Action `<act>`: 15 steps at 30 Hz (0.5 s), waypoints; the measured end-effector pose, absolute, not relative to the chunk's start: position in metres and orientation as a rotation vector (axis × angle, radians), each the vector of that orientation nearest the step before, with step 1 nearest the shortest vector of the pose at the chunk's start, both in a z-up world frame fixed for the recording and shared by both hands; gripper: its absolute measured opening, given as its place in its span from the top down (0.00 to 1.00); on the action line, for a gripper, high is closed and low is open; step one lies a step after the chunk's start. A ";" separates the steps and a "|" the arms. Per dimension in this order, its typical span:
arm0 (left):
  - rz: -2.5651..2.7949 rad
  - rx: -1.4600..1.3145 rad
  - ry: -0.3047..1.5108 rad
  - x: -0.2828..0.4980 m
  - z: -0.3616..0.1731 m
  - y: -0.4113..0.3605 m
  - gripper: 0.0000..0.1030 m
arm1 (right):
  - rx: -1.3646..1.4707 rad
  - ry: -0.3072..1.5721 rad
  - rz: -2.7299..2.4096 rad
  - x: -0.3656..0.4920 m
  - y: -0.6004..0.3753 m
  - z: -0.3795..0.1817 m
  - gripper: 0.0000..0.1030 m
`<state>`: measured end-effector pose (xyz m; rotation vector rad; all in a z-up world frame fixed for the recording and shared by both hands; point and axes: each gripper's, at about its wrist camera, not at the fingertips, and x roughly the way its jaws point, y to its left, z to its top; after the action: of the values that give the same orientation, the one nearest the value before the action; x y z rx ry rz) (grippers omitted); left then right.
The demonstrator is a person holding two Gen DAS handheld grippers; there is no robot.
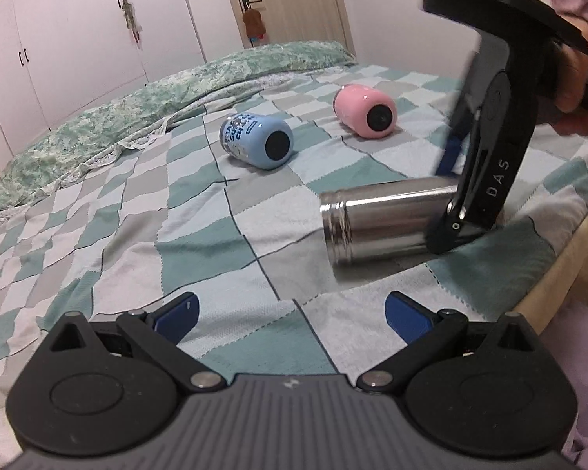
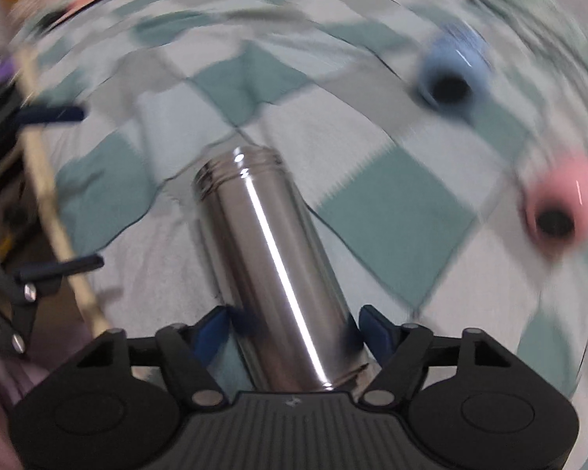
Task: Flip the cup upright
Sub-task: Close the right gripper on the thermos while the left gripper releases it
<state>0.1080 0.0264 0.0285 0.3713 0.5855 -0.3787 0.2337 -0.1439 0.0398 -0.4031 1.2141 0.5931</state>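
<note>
A shiny steel cup (image 1: 376,223) lies on its side on the checked bedspread, threaded mouth to the left. My right gripper (image 1: 447,199) comes down over its right end. In the right wrist view the steel cup (image 2: 270,258) runs between the two blue pads (image 2: 372,327), which sit against its sides; my right gripper (image 2: 292,327) is shut on it. That view is motion-blurred. My left gripper (image 1: 290,315) is open and empty, low over the bedspread in front of the cup.
A blue cup (image 1: 254,145) and a pink cup (image 1: 364,109) lie on their sides further back; both also show in the right wrist view, blue (image 2: 454,74) and pink (image 2: 560,207). A green quilt (image 1: 145,105) lies behind. The bed's edge (image 1: 564,258) is at right.
</note>
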 end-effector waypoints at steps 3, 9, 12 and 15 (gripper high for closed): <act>-0.402 0.352 0.577 0.109 0.028 0.029 0.00 | -0.163 1.295 0.467 0.233 -0.167 0.036 0.35; -0.420 0.322 0.586 0.117 0.027 0.035 0.00 | 0.380 1.311 0.250 0.205 -0.204 0.020 0.38; -0.410 0.290 0.602 0.122 0.027 0.039 0.00 | 0.523 1.265 0.189 0.188 -0.207 0.009 0.38; -0.396 0.280 0.605 0.124 0.027 0.043 0.00 | 0.474 1.235 0.195 0.188 -0.198 0.012 0.39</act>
<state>0.1241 0.0432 0.0270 0.2802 0.6051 -0.3959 0.1881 -0.1985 0.0119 0.4737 1.2351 0.1947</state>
